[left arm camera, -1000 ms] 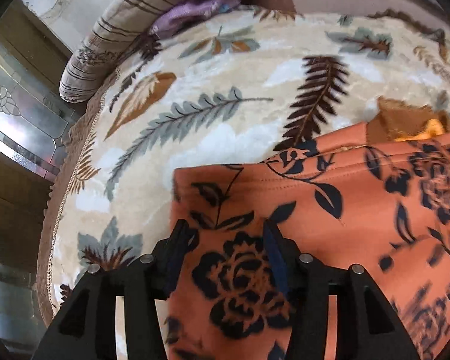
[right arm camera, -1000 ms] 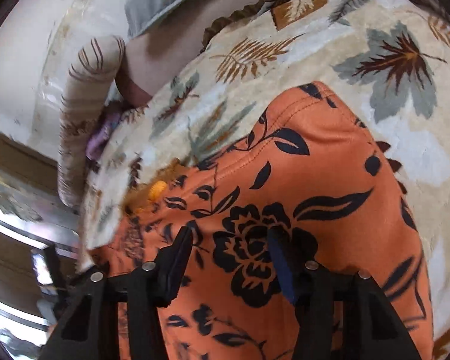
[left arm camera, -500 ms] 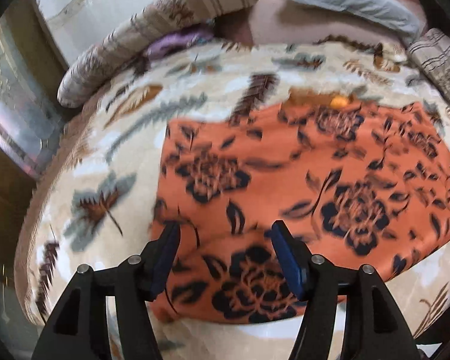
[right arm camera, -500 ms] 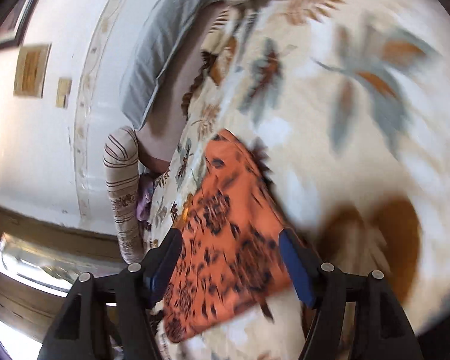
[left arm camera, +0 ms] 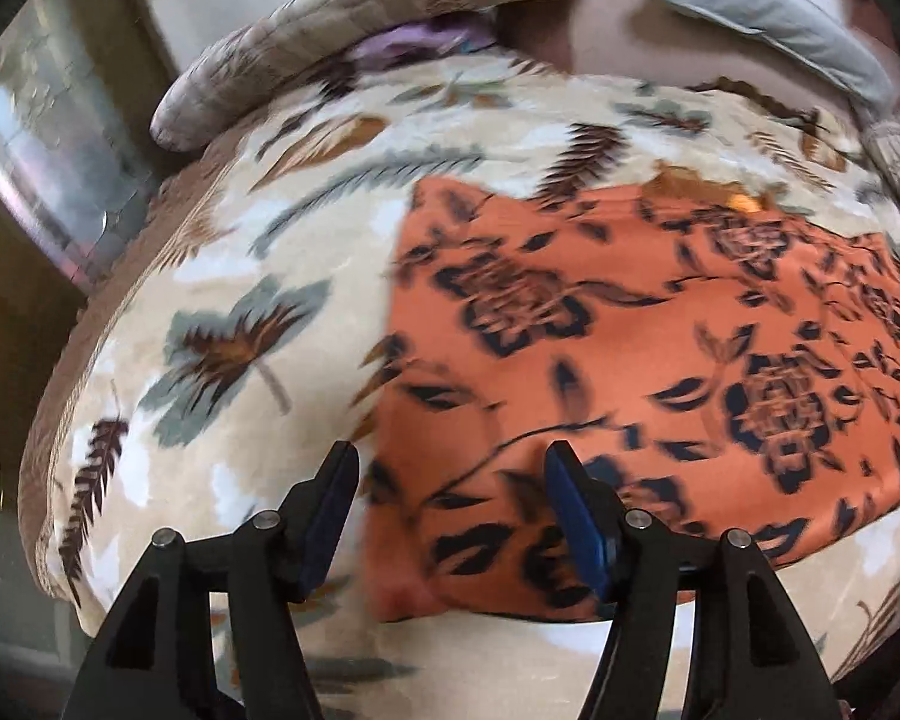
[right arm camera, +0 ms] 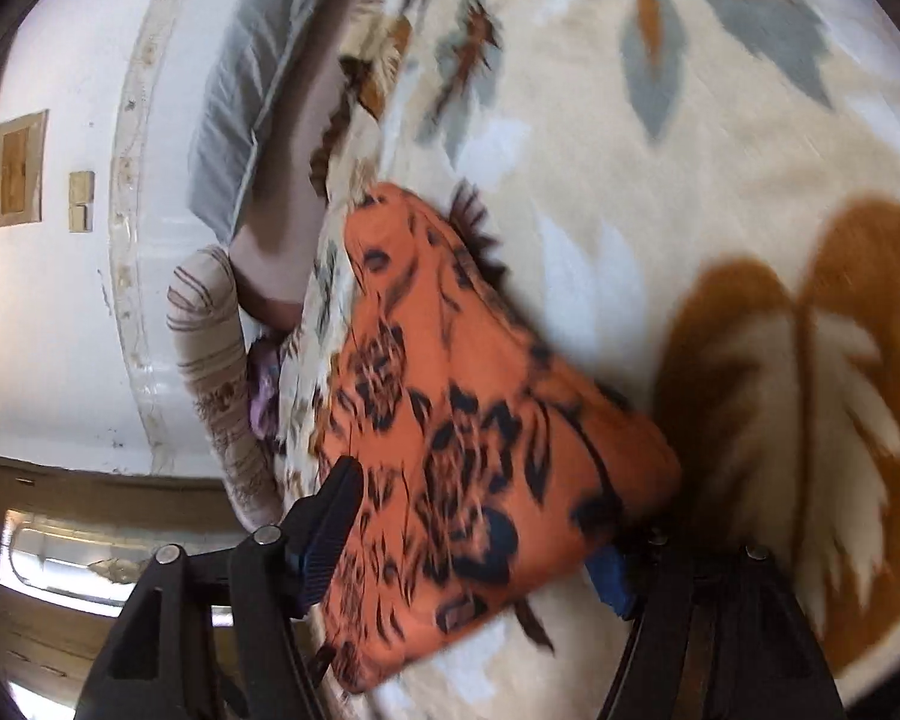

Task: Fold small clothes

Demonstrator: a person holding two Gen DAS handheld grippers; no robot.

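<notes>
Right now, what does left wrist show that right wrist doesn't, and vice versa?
Left wrist only: the left gripper, its fingers apart over the orange floral garment, and a glass panel at the bed's edge.
Right wrist only: the right gripper with the garment's corner between its spread fingers, and wall frames.
Both: the garment, the leaf-print blanket, the grey pillow.

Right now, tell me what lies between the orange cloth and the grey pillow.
Only the leaf-print blanket, then a strip of bare pinkish sheet just before the grey pillow. Nothing else sits beyond the orange cloth; the left wrist view shows it.
</notes>
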